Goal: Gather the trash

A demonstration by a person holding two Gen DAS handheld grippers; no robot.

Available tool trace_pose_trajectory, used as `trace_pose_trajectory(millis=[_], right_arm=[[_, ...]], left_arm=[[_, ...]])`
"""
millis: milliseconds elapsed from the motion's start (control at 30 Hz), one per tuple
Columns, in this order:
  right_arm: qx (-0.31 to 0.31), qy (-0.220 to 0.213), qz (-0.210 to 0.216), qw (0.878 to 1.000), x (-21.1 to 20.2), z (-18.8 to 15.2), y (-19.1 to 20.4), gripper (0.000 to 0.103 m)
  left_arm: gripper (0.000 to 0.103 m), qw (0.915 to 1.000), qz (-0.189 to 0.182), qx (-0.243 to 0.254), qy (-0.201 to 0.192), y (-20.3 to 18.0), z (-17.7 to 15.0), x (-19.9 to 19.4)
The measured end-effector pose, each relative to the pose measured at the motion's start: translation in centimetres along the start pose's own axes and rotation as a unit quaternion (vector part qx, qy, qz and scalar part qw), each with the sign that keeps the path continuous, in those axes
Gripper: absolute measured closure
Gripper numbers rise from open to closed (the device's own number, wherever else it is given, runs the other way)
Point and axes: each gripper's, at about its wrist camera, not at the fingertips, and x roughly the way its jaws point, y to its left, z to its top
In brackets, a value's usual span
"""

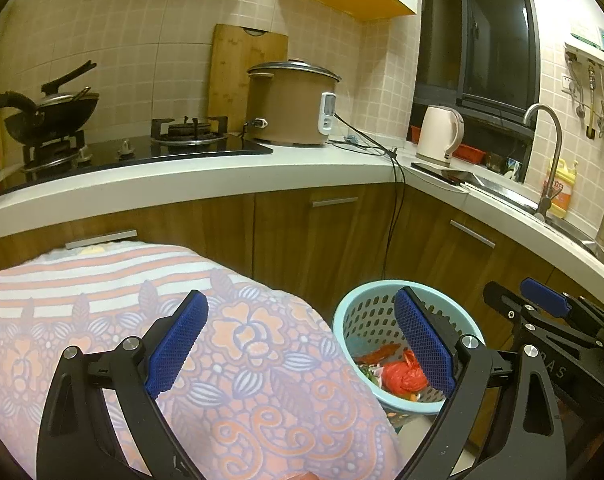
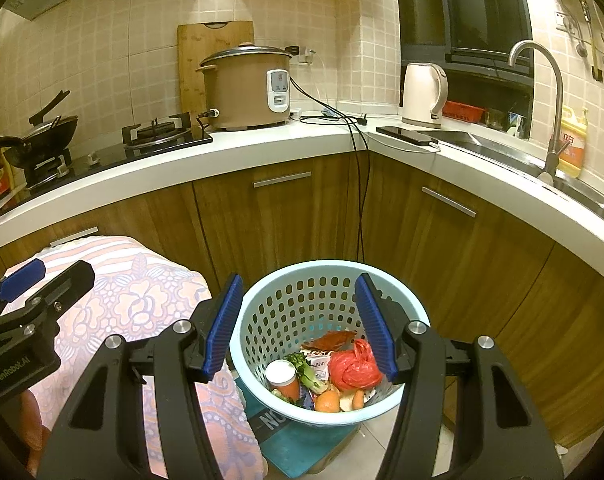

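Note:
A light blue perforated trash basket [image 2: 302, 292] stands on the floor by the corner cabinets. It holds a red plastic bag [image 2: 353, 368], a small cup with a white lid [image 2: 282, 376], green vegetable scraps [image 2: 305, 372], orange peel [image 2: 327, 400] and a red wrapper [image 2: 331, 340]. My right gripper [image 2: 300, 326] is open and empty, above the basket. My left gripper [image 1: 302, 344] is open and empty, over the floral cloth [image 1: 242, 380]; the basket [image 1: 365, 312] is to its right, with the red bag [image 1: 403, 376] inside. The right gripper [image 1: 549, 308] shows at the right edge there.
The cloth-covered surface [image 2: 142, 296] lies left of the basket. A white L-shaped counter [image 2: 262, 148] carries a rice cooker [image 2: 248, 88], kettle [image 2: 423, 94], phone [image 2: 405, 135], gas stove [image 2: 158, 134], wok [image 2: 42, 136] and sink faucet [image 2: 541, 92]. Black cables [image 2: 359, 200] hang down the cabinets.

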Motion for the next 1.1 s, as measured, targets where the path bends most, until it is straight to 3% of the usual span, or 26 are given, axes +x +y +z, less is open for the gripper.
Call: trace_pose_trajectory(millis=[1100], right_arm=[[0.003, -0.004, -0.005, 1.0, 0.03, 0.06, -0.5, 0.048]], left_arm=[[0.011, 1.0, -0.005, 0.004, 0.007, 0.16, -0.14, 0.32]])
